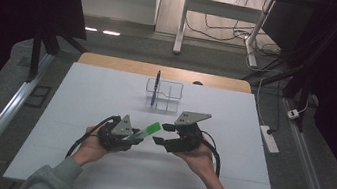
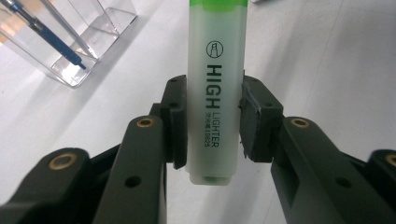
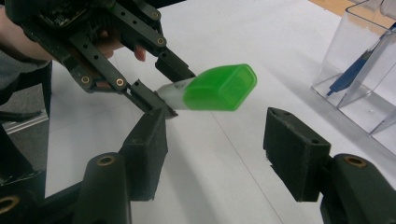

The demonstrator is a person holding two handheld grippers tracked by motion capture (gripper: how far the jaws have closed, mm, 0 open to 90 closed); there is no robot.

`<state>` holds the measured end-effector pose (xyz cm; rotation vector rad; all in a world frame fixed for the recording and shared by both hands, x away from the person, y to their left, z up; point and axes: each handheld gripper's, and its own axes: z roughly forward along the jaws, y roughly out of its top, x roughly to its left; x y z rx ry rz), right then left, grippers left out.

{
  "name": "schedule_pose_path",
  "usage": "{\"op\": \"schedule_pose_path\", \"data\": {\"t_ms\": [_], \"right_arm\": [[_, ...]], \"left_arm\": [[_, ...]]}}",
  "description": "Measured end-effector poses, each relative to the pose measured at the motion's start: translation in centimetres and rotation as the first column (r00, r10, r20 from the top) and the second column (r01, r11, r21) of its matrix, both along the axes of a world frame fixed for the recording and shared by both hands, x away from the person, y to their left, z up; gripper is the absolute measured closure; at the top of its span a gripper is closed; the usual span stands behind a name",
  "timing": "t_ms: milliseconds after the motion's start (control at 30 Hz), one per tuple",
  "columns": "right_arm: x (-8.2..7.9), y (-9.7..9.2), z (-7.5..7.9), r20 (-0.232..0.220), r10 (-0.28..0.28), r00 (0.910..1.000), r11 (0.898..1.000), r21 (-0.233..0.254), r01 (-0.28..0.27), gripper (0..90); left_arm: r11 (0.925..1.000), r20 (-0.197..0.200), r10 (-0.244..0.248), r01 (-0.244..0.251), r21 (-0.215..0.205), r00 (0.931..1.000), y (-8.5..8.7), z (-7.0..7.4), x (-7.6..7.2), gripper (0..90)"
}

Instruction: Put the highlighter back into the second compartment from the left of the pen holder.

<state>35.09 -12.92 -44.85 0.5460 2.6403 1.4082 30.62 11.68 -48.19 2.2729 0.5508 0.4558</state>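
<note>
highlighter (image 1: pixel 147 130) in the high view sits above the middle of the white surface (image 1: pixel 106 90), clamped by the left gripper (image 1: pixel 132 137), its green cap angled up toward the right gripper (image 1: pixel 164 133) just beside it. the right gripper's fingers stand apart with nothing between them. a clear pen holder (image 1: pixel 164 95) stands farther back with a dark pen (image 1: pixel 156 86) upright in it.

left gripper view: the left gripper (image 2: pixel 213 123) has its fingers (image 2: pixel 175 122) pressed on both sides of the highlighter (image 2: pixel 215 93), gripping the pale barrel printed "high lighter". the pen holder (image 2: pixel 95 32) and blue pen (image 2: pixel 51 39) lie at upper left.

right gripper view: the right gripper (image 3: pixel 215 154) is open, its fingers (image 3: pixel 292 156) wide apart and holding nothing. the highlighter's green cap (image 3: pixel 219 87) hangs just beyond them, not touching, held by the left gripper (image 3: pixel 161 95). the pen holder (image 3: pixel 359 60) stands at right.
</note>
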Motion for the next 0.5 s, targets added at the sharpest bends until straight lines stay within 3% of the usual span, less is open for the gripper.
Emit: {"op": "schedule_pose_path", "data": {"t_ms": [333,500], "right_arm": [[-0.3,0.9,-0.5,-0.004,0.013,0.9999,1.0,-0.008,-0.013,43.7],[-0.2,0.7,-0.6,-0.018,0.006,0.9998,1.0,0.015,-0.006,49.9]], "left_arm": [[0.9998,0.016,-0.021,0.021,0.005,0.9996,-1.3,-0.4,-0.4,65.0],[0.9997,0.019,-0.025,0.025,0.002,0.9995,-1.7,-0.6,-0.4,65.0]]}}
